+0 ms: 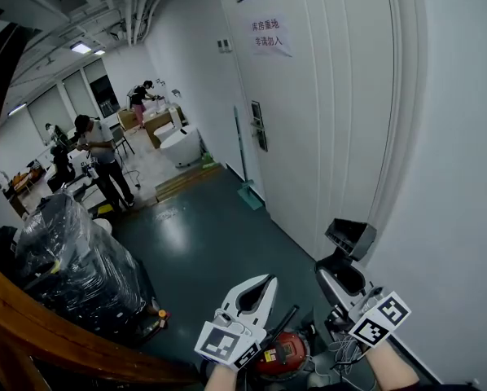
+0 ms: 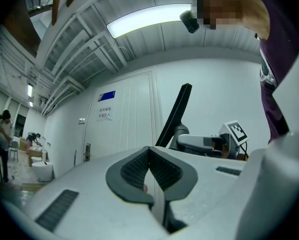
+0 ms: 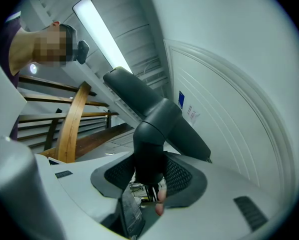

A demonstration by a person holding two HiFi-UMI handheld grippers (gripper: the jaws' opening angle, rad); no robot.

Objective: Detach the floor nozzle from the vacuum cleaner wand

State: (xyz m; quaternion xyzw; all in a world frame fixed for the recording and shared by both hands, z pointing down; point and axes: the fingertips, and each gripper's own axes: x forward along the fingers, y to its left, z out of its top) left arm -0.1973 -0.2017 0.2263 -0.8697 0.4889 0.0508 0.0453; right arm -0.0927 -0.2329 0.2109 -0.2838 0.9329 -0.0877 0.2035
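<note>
The right gripper (image 3: 149,176) has its fingers (image 3: 182,176) clamped on the round neck of the nozzle (image 3: 159,121). It holds the nozzle up off the floor at the near right, close to the white wall (image 1: 447,177) and above the red vacuum body (image 1: 280,355). The left gripper (image 2: 149,159) is clenched on nothing, its fingers (image 2: 134,171) pressed together. No wand shows running on past the neck, so the nozzle looks already free, though I cannot be sure. It reads as hard, smooth plastic, stiff and fairly light. The long flat head sits on an elbow joint and will likely swing or tip. The neck just below that elbow is the sound hold, gripped firmly since a round tube can twist in the pads.
</note>
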